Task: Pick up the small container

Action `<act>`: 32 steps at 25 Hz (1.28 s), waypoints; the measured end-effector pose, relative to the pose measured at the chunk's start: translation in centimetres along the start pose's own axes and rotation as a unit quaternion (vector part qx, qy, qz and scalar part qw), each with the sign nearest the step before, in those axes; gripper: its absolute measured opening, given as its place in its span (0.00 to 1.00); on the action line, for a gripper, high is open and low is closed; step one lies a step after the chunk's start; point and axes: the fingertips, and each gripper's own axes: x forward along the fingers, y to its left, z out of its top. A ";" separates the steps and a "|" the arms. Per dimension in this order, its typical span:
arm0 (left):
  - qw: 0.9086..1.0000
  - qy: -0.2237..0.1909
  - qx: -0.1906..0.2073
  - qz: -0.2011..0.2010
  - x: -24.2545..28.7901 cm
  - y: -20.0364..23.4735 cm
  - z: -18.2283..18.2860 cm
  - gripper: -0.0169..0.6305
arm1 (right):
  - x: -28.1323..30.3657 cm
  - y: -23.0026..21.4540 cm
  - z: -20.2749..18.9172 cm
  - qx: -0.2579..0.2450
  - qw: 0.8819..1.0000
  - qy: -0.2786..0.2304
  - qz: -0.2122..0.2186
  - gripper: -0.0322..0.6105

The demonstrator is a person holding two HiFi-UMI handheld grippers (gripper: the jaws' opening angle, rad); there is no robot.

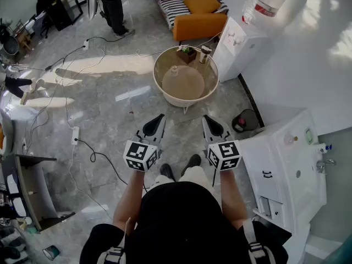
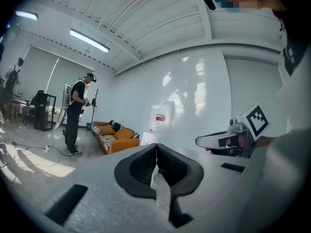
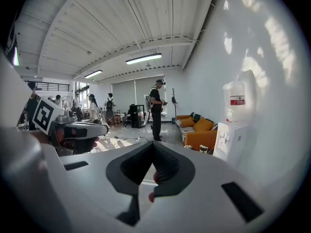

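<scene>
Both grippers are held at waist height and point forward over the floor. My left gripper is shut with its jaw tips touching and nothing between them. My right gripper is shut and empty as well. Ahead of them stands a round glass-topped table. A small pale container sits on it, well beyond both grippers. Neither gripper view shows the table or the container.
A small plant and another small item sit at the table's far rim. A water dispenser and a white cabinet line the right wall, with a black bin between. Cables cross the floor on the left. A person stands far back.
</scene>
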 end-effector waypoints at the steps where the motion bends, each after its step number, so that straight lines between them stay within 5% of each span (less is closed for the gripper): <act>1: 1.000 0.000 0.001 0.000 0.0 0.1 0.0 0.06 | 0.1 0.1 0.2 -0.001 1.000 -0.003 0.000 0.05; 21: 0.999 0.024 -0.021 -0.009 -2.1 2.2 -0.7 0.05 | 0.1 2.0 0.3 0.016 1.000 -0.019 -0.014 0.05; 32: 0.998 0.046 -0.048 0.000 2.5 3.7 -1.6 0.05 | 2.8 -1.7 -0.2 0.021 1.000 0.000 -0.004 0.06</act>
